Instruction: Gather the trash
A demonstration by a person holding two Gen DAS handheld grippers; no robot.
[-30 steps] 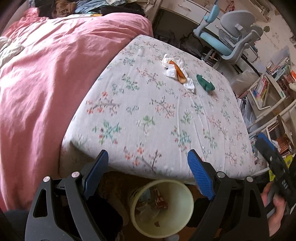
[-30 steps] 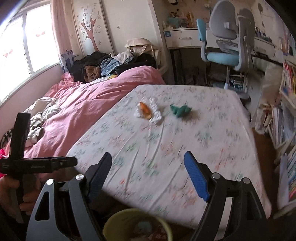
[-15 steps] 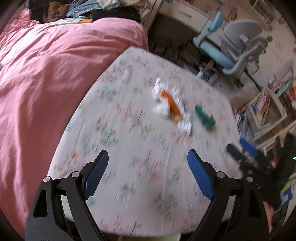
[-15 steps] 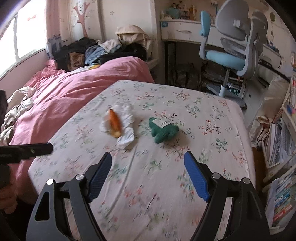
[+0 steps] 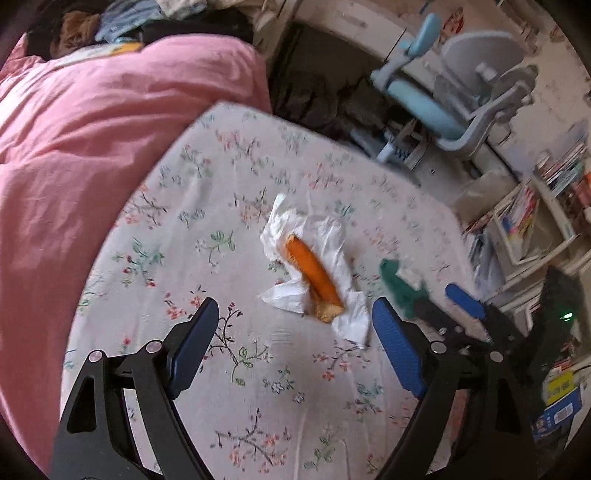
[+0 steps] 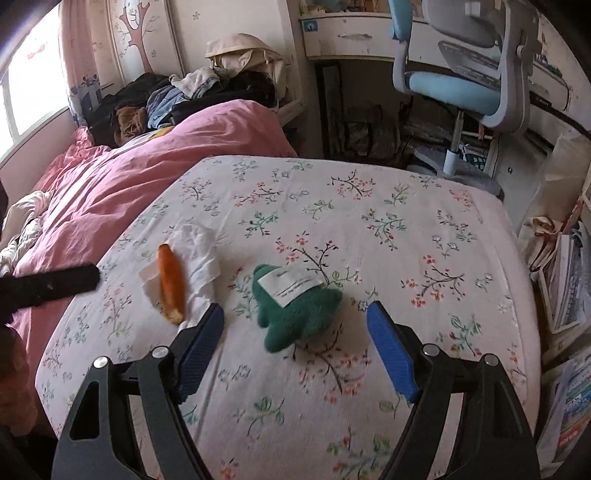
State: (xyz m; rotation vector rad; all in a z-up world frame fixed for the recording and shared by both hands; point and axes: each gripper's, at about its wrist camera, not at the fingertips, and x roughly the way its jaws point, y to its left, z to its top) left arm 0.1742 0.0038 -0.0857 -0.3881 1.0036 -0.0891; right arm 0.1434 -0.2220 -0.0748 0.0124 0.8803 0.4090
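On the floral bedsheet [image 5: 236,369] a crumpled white tissue [image 5: 332,243] carries an orange piece of food [image 5: 312,271]. Right of it lies a green plush toy [image 6: 299,317] with a white label. My left gripper [image 5: 295,314] hovers open just short of the tissue, nothing between its fingers. My right gripper [image 6: 295,314] is over the plush toy. Its jaws are closing, the toy lies between the fingertips, and the pads stand clear of it. In the left wrist view the right gripper [image 5: 447,308] shows beside the plush toy [image 5: 397,284].
A pink duvet [image 6: 122,184] covers the bed's left side, with piled clothes [image 6: 177,96] at its head. A blue and grey desk chair [image 6: 461,85] and a desk [image 6: 351,33] stand beyond the bed. Shelves with books [image 5: 524,218] line the right.
Both grippers have moved forward over the bed toward the tissue and the plush toy. The yellow bin at the bed's foot has dropped out of view. The right jaws have narrowed slightly.
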